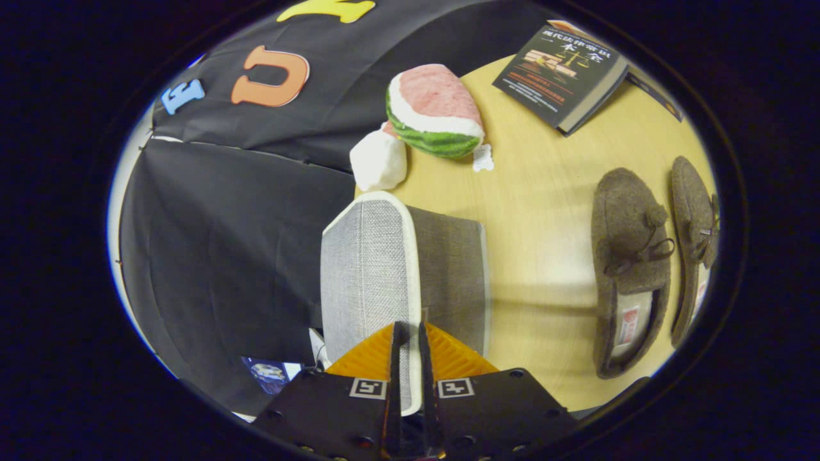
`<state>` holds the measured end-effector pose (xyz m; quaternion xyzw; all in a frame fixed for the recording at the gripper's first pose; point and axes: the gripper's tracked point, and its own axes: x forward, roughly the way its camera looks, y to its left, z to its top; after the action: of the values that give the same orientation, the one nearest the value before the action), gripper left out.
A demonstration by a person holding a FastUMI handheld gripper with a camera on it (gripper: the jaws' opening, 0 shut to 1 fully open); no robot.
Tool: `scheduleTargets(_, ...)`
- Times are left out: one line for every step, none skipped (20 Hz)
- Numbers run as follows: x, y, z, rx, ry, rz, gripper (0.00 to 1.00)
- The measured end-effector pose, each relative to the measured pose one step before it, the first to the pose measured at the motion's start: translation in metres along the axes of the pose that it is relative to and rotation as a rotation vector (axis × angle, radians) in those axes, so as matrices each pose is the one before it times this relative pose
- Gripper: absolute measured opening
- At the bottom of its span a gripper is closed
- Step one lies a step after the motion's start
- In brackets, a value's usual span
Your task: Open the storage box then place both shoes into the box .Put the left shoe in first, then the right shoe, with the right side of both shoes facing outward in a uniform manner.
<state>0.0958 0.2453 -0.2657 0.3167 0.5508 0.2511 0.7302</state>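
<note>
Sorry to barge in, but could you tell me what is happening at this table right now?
A person's hand-held tool has its two orange fingers pinched on the white-trimmed edge of the grey fabric storage box's lid, which stands raised, so the box is being opened. The two brown slippers lie side by side on the wooden table, not yet packed. Beyond the box sit a plush watermelon slice, a white plush lump and a book.

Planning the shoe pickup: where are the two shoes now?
In the gripper view, both shoes lie side by side on the table, beyond the box whose lid the tongs pinch.
</note>
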Motion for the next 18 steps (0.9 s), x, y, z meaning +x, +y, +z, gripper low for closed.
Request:
scheduleTargets(-0.003,0.00731,-0.00221,0.00294,0.00187,0.02997,0.15)
scheduleTargets(-0.00087,0.00481,-0.00018,0.00696,0.00324,0.02744,0.15)
scheduleTargets(-0.00346,0.00674,-0.00051,0.00478,0.00204,0.03157,0.15)
scheduleTargets(-0.00486,0.00351,0.00333,-0.01069,-0.00331,0.00898,0.15)
scheduleTargets(0.00486,-0.0039,-0.002,0.0079,-0.01531,-0.02739,0.08)
scheduleTargets(-0.00718,0.00724,0.0017,-0.00354,0.01251,0.01797,0.0)
scheduleTargets(0.00003,0.0115,-0.00486,-0.00831,0.00749,0.0188,0.0)
scheduleTargets(-0.00076,0.01068,-0.00077,-0.01109,-0.00198,0.01818,0.0)
scheduleTargets(0.00095,0.01059,-0.00179,-0.01476,0.00616,0.0228,0.0)
scheduleTargets(0.00292,0.00662,-0.00029,-0.01636,0.00596,0.00364,0.0)
scheduleTargets(0.00078,0.00343,-0.00301,-0.02309,0.01023,-0.00745,0.0)
scheduleTargets(0.00204,0.00007,-0.00012,-0.0222,0.00366,-0.0148,0.0)
scheduleTargets(0.0019,0.00025,-0.00072,-0.00977,0.0005,-0.01374,0.0)
scheduleTargets(0.00117,-0.00225,-0.00041,-0.00329,0.00162,-0.01326,0.0)
scheduleTargets(0.00101,-0.00515,0.00047,0.00257,0.00332,-0.02414,0.0)
scheduleTargets(0.00043,-0.00669,0.00105,-0.00246,0.00048,-0.02932,0.0)
scheduleTargets(-0.00109,-0.00656,0.00128,0.00226,-0.00115,-0.02436,0.0)
scheduleTargets(0.00255,-0.00551,0.00316,0.0,-0.0012,-0.01711,0.0)
